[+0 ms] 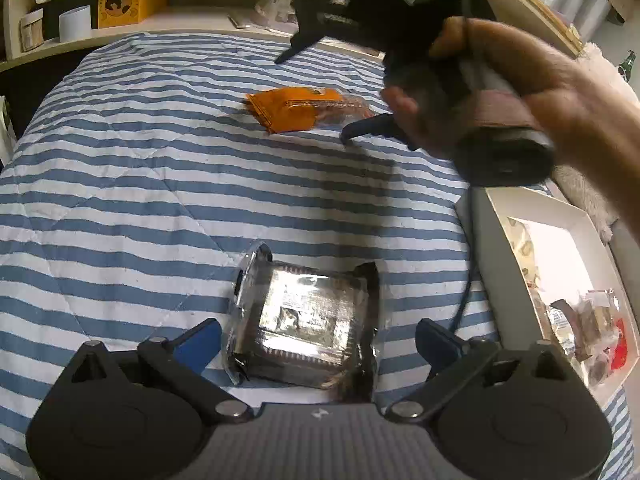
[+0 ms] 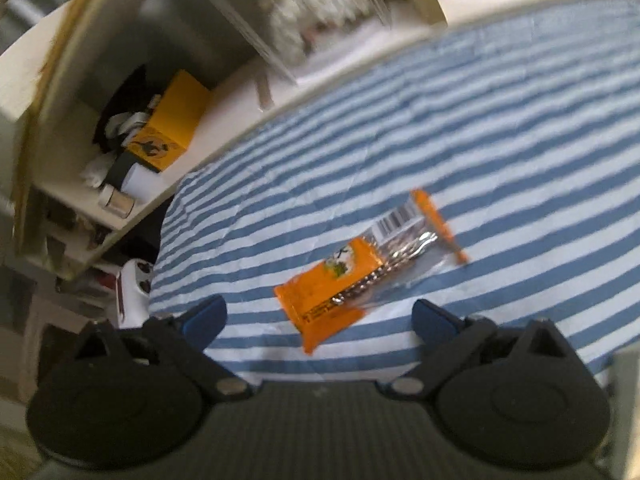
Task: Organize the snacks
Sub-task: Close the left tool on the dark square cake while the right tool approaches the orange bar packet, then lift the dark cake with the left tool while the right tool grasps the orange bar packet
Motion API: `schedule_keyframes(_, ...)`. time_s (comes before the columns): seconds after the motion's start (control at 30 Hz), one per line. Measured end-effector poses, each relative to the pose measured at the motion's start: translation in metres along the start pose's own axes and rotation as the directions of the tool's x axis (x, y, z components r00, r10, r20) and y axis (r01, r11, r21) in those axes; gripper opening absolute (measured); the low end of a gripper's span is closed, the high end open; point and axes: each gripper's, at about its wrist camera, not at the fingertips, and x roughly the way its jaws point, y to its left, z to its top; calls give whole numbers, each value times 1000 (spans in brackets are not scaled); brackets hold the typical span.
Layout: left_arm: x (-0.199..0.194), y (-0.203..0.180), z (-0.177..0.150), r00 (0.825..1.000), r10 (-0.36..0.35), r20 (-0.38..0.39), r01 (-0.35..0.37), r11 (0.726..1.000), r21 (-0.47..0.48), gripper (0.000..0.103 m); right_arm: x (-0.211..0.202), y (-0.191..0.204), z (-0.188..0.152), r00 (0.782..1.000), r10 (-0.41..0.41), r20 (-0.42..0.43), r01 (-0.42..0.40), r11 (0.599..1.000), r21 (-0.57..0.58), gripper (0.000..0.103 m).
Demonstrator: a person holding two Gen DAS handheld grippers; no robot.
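Nearest you, your left gripper (image 1: pixel 318 338) hung with its jaws spread wide around the silver-wrapped snack (image 1: pixel 306 328), one blue fingertip (image 1: pixel 202 340) on each side and neither clearly touching the wrapper. The packet lay flat on the striped blanket (image 1: pixel 120 208), at the near middle of the bed. To take it well, you needed to lower the fingers until they straddled the firm block inside, not the loose crinkled film at the ends, and then close slowly so the foil did not slip out.

To the right of that packet stood the white box (image 1: pixel 504 216), already holding several wrapped snacks; how many I could not tell. That looked like the place for the rest, so the task seemed partly done.

Farther off, your right gripper (image 2: pixel 318 320) was also spread open and held nothing. The orange snack packet (image 2: pixel 352 276) lay on the blanket just beyond its fingertips, apart from them and skewed to their line. You would have done well to turn your wrist so the fingers crossed the packet's narrow width before descending.

Counted on the blanket: one silver packet and one orange packet, two loose snacks in all. One box. Two grippers.

At the far left, the shelf (image 1: pixel 120 30) carried a yellow carton (image 1: pixel 132 0) and other clutter.
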Motion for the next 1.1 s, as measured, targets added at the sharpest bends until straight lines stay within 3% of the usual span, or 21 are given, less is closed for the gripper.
schedule_keyframes(0.1,5,2,0,1000,10,-20,-11,1000,-9,89,13,-5,2,999,-33,28,31,998,61,94)
schedule_keyframes(0.23,5,3,0,1000,-2,-27,2,1000,-5,87,19,-5,2,993,-80,87,76,996,54,87)
schedule_keyframes(0.27,5,2,0,1000,1,-29,-1,1000,2,87,20,-4,1,991,-98,93,97,995,21,84)
schedule_keyframes(0.3,5,3,1,1000,2,-30,-2,1000,7,86,20,-1,0,988,-122,95,125,992,-30,74)
schedule_keyframes(0.4,3,4,1,1000,3,-30,-3,1000,10,83,19,5,-2,989,-127,76,138,975,-174,70)
schedule_keyframes(0.5,3,5,1,1000,5,-27,-4,1000,12,82,8,2,-2,991,-114,66,127,961,-247,56)
schedule_keyframes(0.63,2,7,1,1000,7,-26,-6,1000,14,80,-11,-8,-1,994,-105,31,109,944,-312,47)
schedule_keyframes(0.67,0,7,1,1000,7,-24,-6,1000,13,79,-17,-10,-3,994,-108,23,109,937,-332,31)
schedule_keyframes(0.7,-2,7,1,1000,6,-23,-6,1000,10,77,-21,-11,-4,992,-126,12,122,930,-346,2)
schedule_keyframes(0.83,-5,11,4,1000,0,-17,0,1000,-7,72,-40,-17,-10,986,-164,1,149,894,-422,2)
schedule_keyframes(0.97,-9,13,5,1000,-6,-9,6,1000,-1,68,-51,-28,-7,995,-102,-2,98,956,-277,10)
schedule_keyframes(1.0,-11,14,5,1000,-9,-6,9,1000,1,67,-52,-31,-8,997,-80,-8,76,970,-232,22)
schedule_keyframes(1.03,-13,14,5,1000,-8,-3,8,1000,3,67,-49,-29,-8,997,-72,-10,68,978,-195,42)
schedule_keyframes(1.1,-15,14,6,1000,4,4,-4,1000,12,67,-42,-23,-11,998,-60,-4,59,988,-141,64)
